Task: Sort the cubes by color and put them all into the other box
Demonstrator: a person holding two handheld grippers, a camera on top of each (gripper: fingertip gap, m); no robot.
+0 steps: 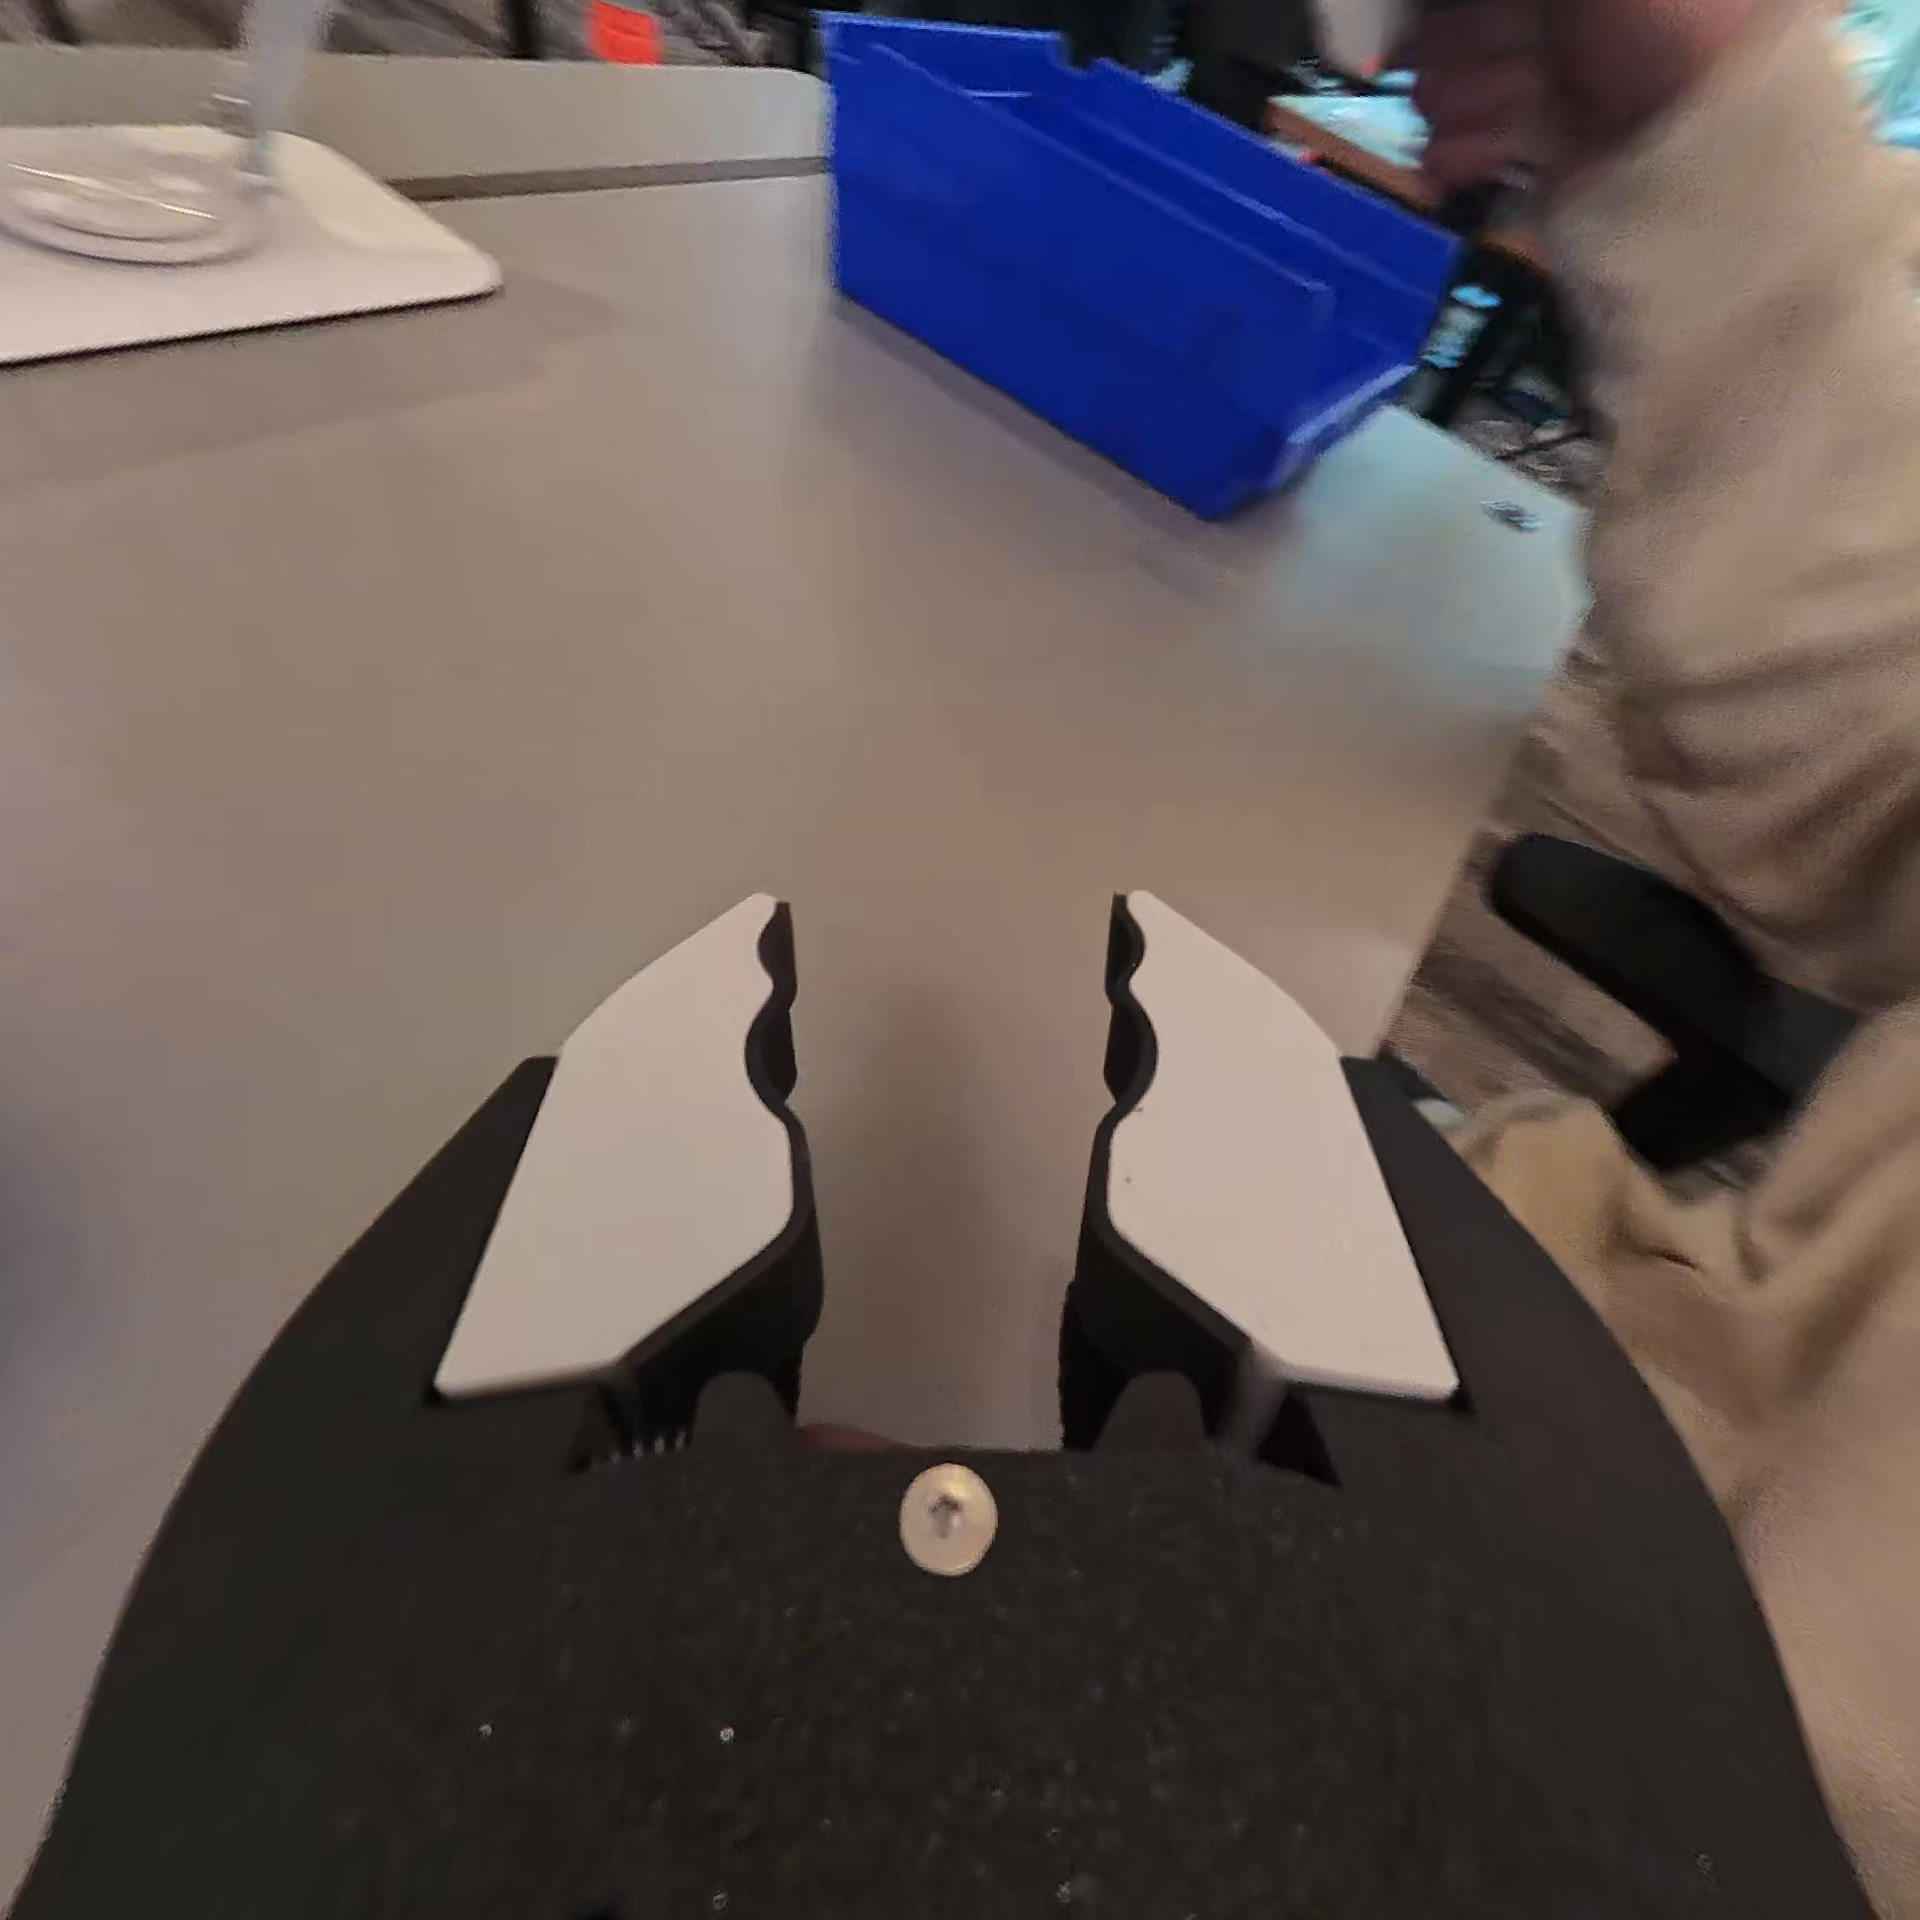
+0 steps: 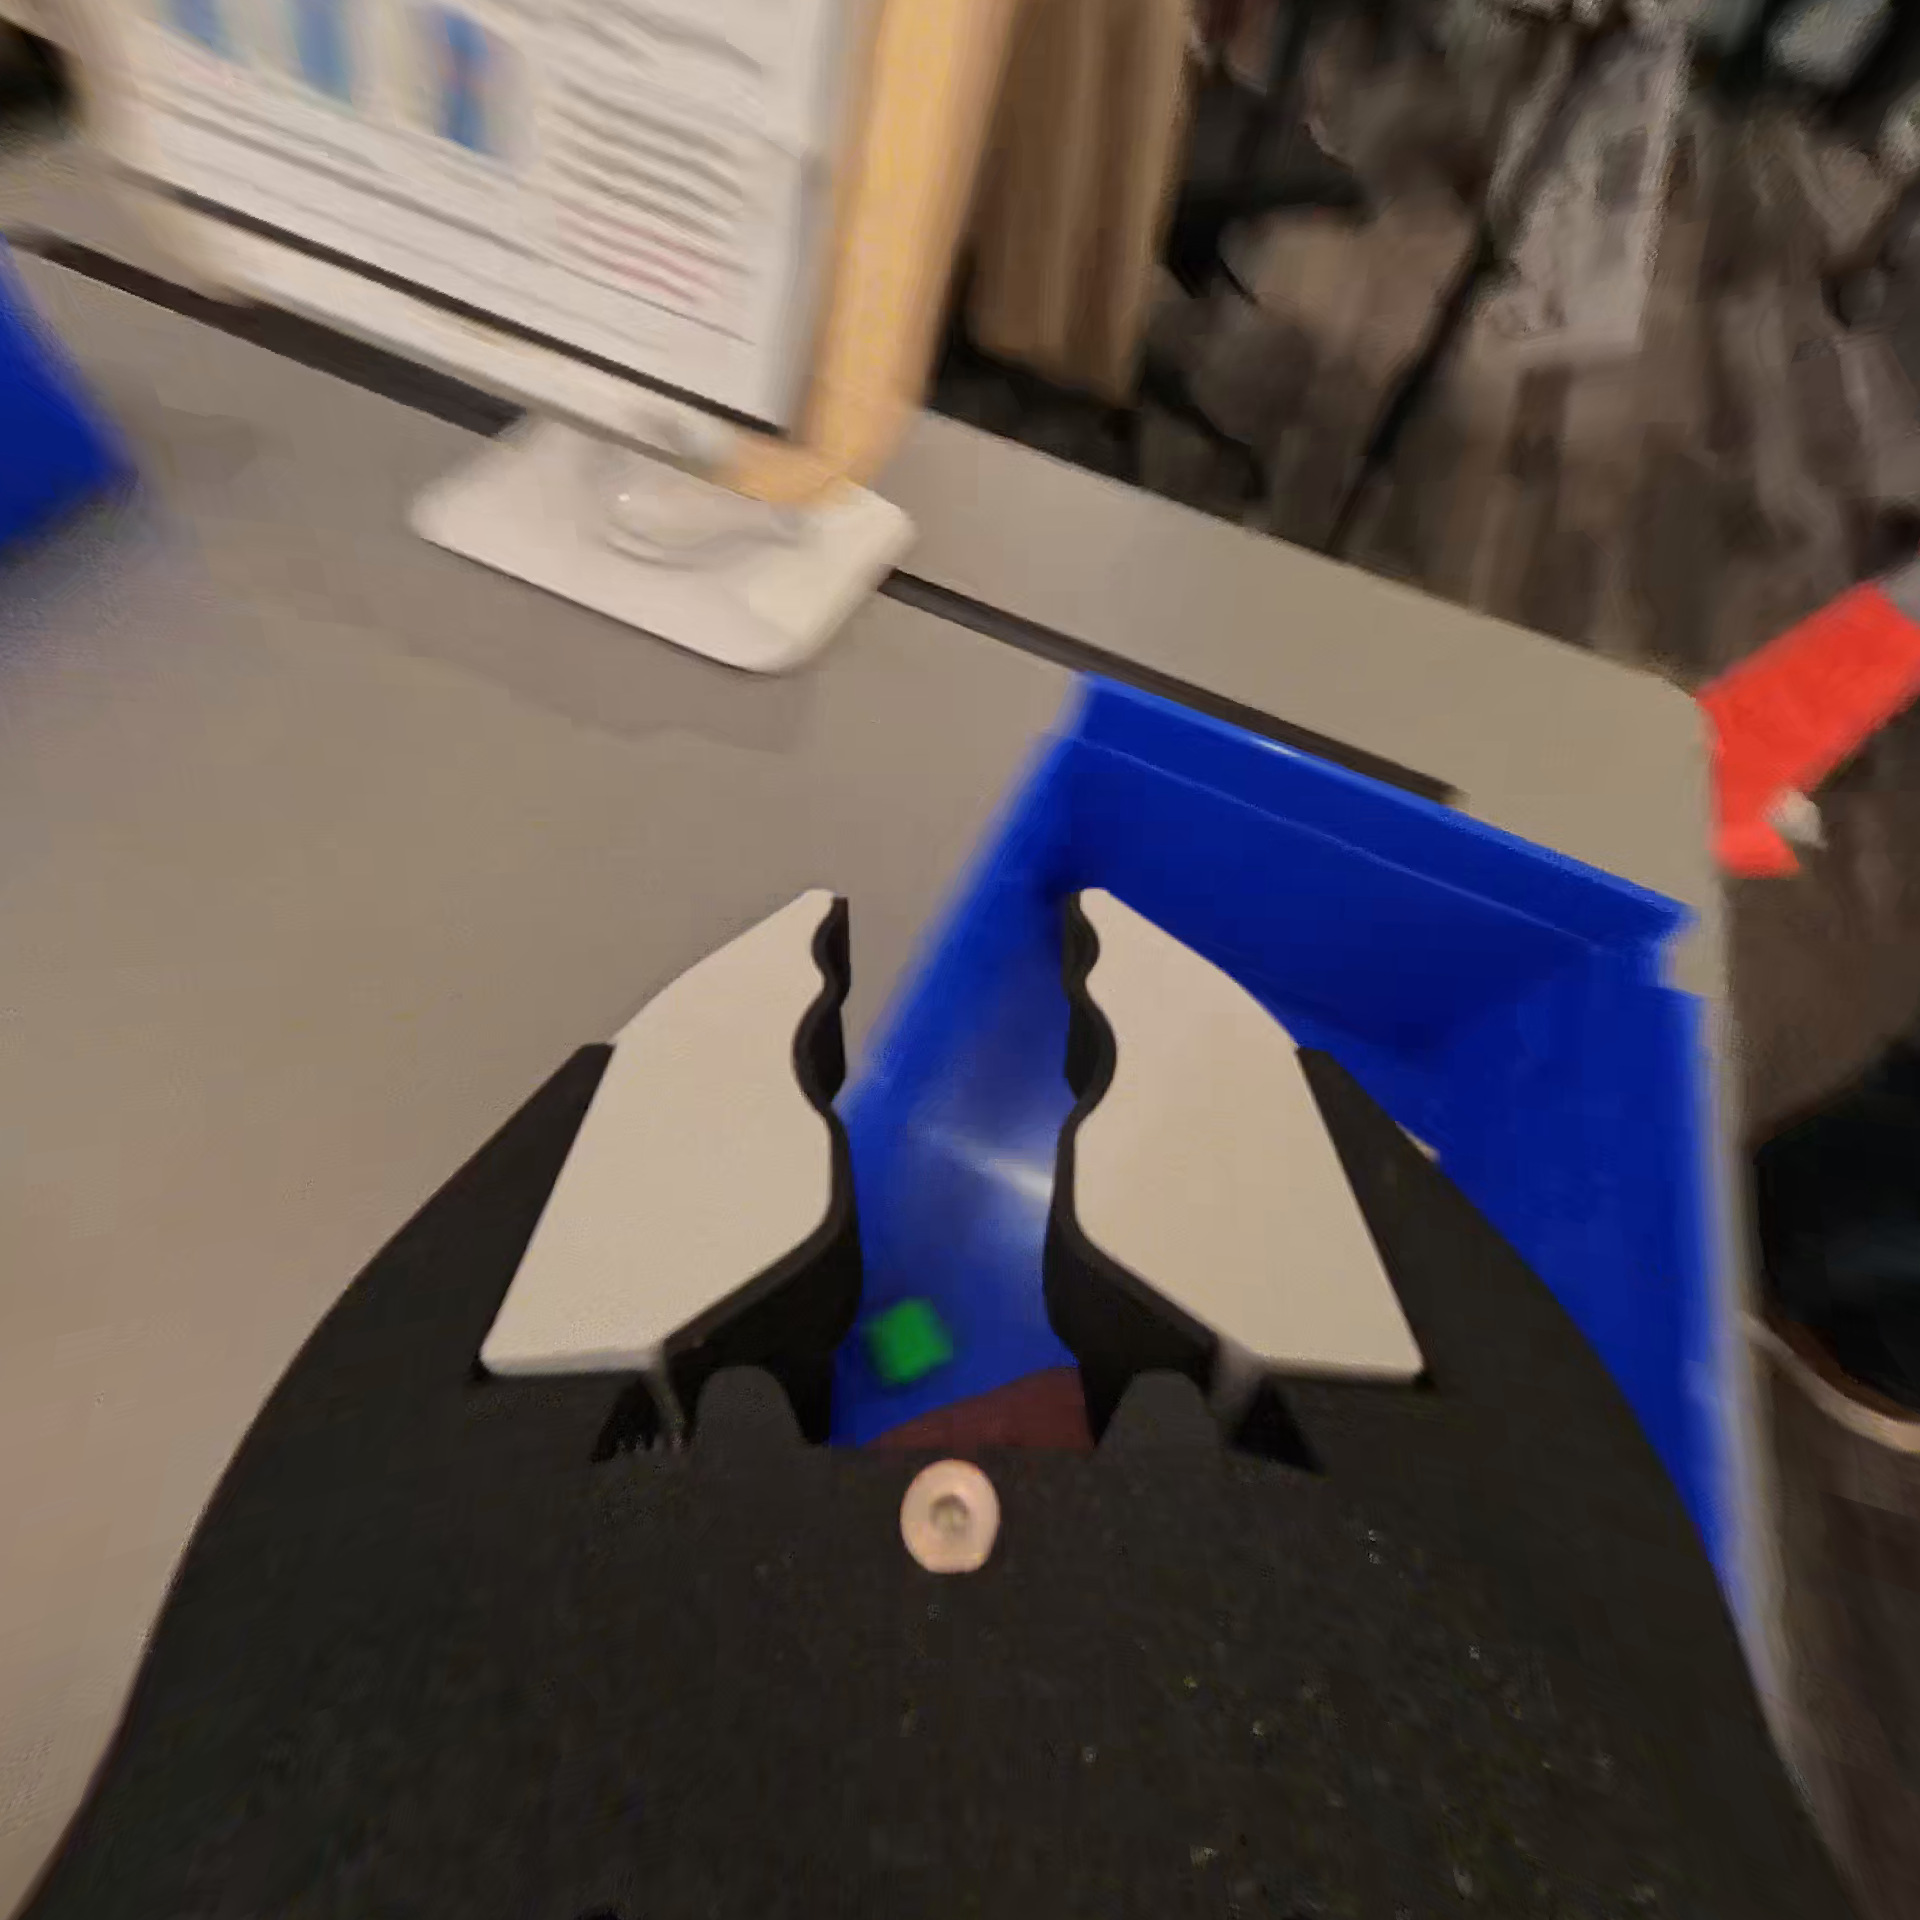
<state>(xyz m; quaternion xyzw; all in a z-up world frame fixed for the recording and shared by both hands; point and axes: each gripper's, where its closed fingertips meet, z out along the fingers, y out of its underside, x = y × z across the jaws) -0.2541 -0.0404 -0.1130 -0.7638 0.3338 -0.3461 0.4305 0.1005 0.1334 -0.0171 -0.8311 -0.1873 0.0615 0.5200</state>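
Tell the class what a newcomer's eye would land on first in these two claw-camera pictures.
The vivid blue bin stands out on the grey table, just beyond the open right claw. A small green cube lies on its floor, seen between the fingers. In the left wrist view, another blue bin sits far ahead of the open, empty left claw.

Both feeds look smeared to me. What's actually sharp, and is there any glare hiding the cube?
Left wrist view: the left claw is crisp, the blue box and the sleeve at right are motion-blurred. Right wrist view: the right claw is sharp, the background streaked; a glare streak crosses the blue bin floor, clear of the green cube.
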